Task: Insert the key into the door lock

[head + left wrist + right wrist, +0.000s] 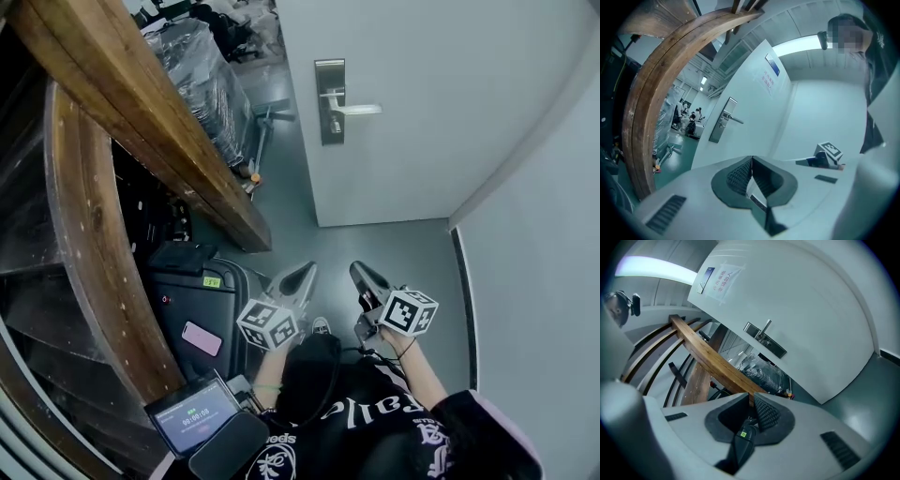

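The white door (450, 84) stands ahead, with a metal lock plate (330, 101) and lever handle (358, 110) on it. The plate also shows as lock plate (723, 121) and lock plate (765, 339). Both grippers are held low, well short of the door. My left gripper (307, 270) is shut, its jaws touching at the tips (752, 160) with nothing seen between them. My right gripper (358, 270) is shut too (752, 399); a dark key head with a small green label (743, 436) sits deep between its jaws. No blade shows past the tips.
A curved wooden beam (141, 112) crosses the left side. Below it stand a dark case (202, 309) with a pink phone (202, 338) on it and a lit screen (192, 415). A wrapped pallet (202, 75) is beyond. A pale wall (544, 253) closes the right.
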A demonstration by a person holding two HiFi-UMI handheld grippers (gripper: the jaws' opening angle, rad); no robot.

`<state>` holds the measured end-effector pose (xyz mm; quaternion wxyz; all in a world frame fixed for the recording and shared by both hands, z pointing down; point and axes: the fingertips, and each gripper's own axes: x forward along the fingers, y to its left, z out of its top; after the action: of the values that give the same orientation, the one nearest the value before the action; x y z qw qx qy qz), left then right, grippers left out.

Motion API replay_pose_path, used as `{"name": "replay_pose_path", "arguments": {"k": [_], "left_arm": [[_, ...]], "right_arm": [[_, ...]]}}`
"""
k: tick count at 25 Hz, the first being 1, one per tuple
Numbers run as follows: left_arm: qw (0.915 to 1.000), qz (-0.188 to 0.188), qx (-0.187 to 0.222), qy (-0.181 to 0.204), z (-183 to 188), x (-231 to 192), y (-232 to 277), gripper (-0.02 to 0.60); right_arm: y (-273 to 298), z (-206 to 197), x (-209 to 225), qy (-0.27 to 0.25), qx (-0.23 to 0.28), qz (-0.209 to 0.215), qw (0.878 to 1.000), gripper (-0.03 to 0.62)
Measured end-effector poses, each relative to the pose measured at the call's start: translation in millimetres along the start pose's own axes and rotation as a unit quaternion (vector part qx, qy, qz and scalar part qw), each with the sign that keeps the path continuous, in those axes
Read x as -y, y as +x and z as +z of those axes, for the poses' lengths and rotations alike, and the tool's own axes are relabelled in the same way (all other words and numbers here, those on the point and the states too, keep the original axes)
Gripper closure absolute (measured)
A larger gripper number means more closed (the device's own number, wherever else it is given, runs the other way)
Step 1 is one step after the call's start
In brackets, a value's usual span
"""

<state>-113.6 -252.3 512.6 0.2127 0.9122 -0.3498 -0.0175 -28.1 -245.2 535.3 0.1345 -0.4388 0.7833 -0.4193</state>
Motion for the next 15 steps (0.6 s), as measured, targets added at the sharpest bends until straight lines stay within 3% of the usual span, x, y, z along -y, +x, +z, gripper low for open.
{"name": "replay_pose_path", "arguments": {"k": [4,6,10,15], "left_arm": [[0.9974,0.014,-0.025,0.066,-17.6,56.1,3.9,0.577],[0.9963,0.016,-0.023,0.081,-25.6,90.2,5.2,0.577],[0.9987,0.017,0.001,0.049,-48.5,152.2,-1.2,0.577],[0.9986,0.036,-0.023,0.032,-93.9,204.4,-23.4,0.577]], "right_arm": [[-64.9,2.2,14.5,-0.006,0.000,-0.006,1.000,0.551],[-101.7,2.5,22.9,-0.010,-0.003,-0.007,1.000,0.551],[-162.6,-7.3,36.9,-0.014,-0.018,-0.006,1.000,0.551],[-208.2,-29.9,40.9,-0.014,-0.044,0.004,0.999,0.551]]}}
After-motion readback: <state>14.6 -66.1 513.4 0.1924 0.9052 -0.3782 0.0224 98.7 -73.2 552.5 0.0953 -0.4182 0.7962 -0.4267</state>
